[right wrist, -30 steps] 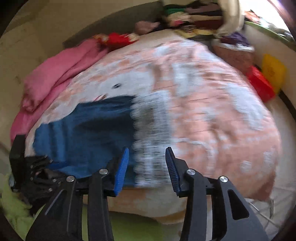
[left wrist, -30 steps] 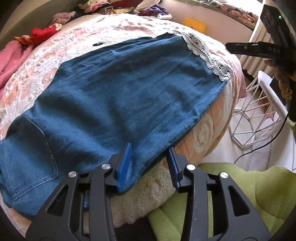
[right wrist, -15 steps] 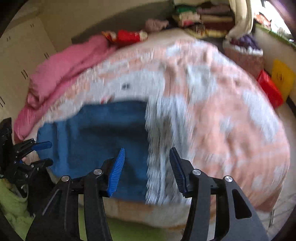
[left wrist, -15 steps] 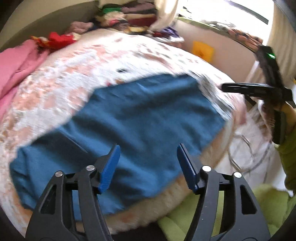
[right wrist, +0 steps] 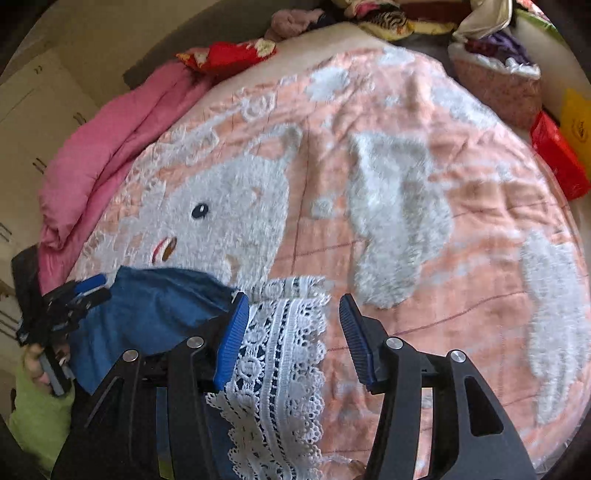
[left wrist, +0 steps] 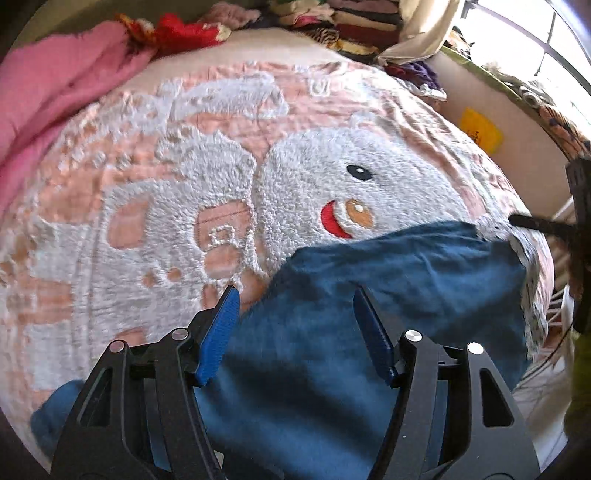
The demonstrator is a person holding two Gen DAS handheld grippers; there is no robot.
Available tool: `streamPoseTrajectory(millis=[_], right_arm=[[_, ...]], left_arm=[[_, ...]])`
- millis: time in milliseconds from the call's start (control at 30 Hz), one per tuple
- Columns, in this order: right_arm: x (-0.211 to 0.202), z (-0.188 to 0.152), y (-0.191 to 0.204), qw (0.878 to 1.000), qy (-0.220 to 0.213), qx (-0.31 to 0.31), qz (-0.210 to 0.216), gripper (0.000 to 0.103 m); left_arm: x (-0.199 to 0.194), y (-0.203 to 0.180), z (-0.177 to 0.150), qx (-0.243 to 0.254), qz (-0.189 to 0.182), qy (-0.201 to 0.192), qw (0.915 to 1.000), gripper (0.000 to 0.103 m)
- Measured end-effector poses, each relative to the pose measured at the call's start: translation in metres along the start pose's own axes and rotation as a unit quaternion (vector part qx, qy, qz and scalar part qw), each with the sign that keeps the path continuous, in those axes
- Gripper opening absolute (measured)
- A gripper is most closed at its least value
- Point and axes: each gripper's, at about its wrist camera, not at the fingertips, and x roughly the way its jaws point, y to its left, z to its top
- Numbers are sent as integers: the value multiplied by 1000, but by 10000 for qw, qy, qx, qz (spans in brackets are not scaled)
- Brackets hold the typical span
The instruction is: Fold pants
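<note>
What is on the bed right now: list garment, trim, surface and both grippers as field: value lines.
garment: blue pants, lying on the bed
trim: white lace hem, at the pants' end by the right gripper
surface: pink blanket with white animal design
left gripper: open, over blue cloth, holding nothing
right gripper: open, over the lace
background: pink quilt, clothes pile

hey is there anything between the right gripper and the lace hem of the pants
Nothing visible. The right gripper is open directly over the white lace hem of the blue pants, which lie on the pink blanket. The open left gripper is over the pants' other end, out of the way.
</note>
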Motion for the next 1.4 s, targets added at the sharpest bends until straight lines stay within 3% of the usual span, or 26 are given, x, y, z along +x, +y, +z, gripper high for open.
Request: streamPoseTrajectory(millis=[33, 100, 133, 167, 200, 233, 333, 400, 533, 600, 633, 667, 800, 900, 967, 1000, 1033, 1067, 1100, 1300, 1400], right_arm=[[2, -3, 2, 10000, 50, -66, 51, 48], [3, -7, 10, 9996, 7, -249, 148, 27], [1, -10, 14, 9991, -43, -392, 129, 7], [-3, -12, 18, 9985, -137, -518, 111, 4], [-8, -13, 22, 9978, -274, -603, 96, 4], [-16, -12, 24, 9967, -480, -640, 95, 4], [-21, -7, 21, 9951, -801, -539, 221, 4], [-6, -6, 15, 9966, -629, -529, -55, 4], [18, -16, 6, 9983, -253, -481, -188, 11], [12, -15, 1, 9986, -410, -317, -137, 27], [8, -12, -2, 9984, -516, -204, -134, 46], [5, -12, -6, 9982, -576, -152, -108, 51], [16, -3, -18, 9988, -468, 45, 98, 51], [32, -5, -24, 9980, -167, 263, 544, 52], [34, -8, -18, 9981, -161, 134, 585, 49], [33, -9, -16, 9982, -164, 69, 565, 45], [33, -10, -14, 9982, -135, 10, 592, 34], [33, -11, -11, 9977, -107, -40, 662, 24], [30, -12, -7, 9976, -125, -121, 668, 21], [-2, 2, 12, 9958, -668, -503, 365, 18], [5, 10, 13, 9959, -621, -620, 211, 18]], left_arm=[[5, 2, 0, -60, -45, 41, 10000, 57], [14, 4, 1, -108, -72, 97, 9999, 57], [18, 3, 1, -75, -59, 145, 9998, 53], [21, 2, 0, -43, -13, 176, 9998, 44], [23, 1, -1, -24, -16, 182, 9998, 27], [23, 1, -2, -31, -47, 170, 9998, 25], [22, 0, -1, -8, 8, 112, 9999, 23], [22, 0, 0, -26, 10, 97, 9999, 23], [21, 0, -1, -8, 86, 53, 9999, 26], [22, 0, -1, 11, 122, 45, 9999, 30], [23, 0, 0, 15, 127, 42, 9999, 33], [23, 0, 0, 11, 122, 32, 9999, 34], [26, 2, 1, -55, 65, 26, 10000, 40], [28, 0, 1, -42, 73, 10, 10000, 41], [28, -2, -1, -1, 94, 1, 10000, 39], [28, -3, -1, 5, 57, 10, 10000, 31], [27, -4, -2, 3, 6, 20, 10000, 20], [26, -5, -2, 7, 7, 17, 10000, 16], [25, -7, -2, 45, 43, -1, 10000, 9], [8, -13, 4, 124, 121, -326, 9993, 7], [10, -16, 7, 184, 237, -377, 9988, 7]])
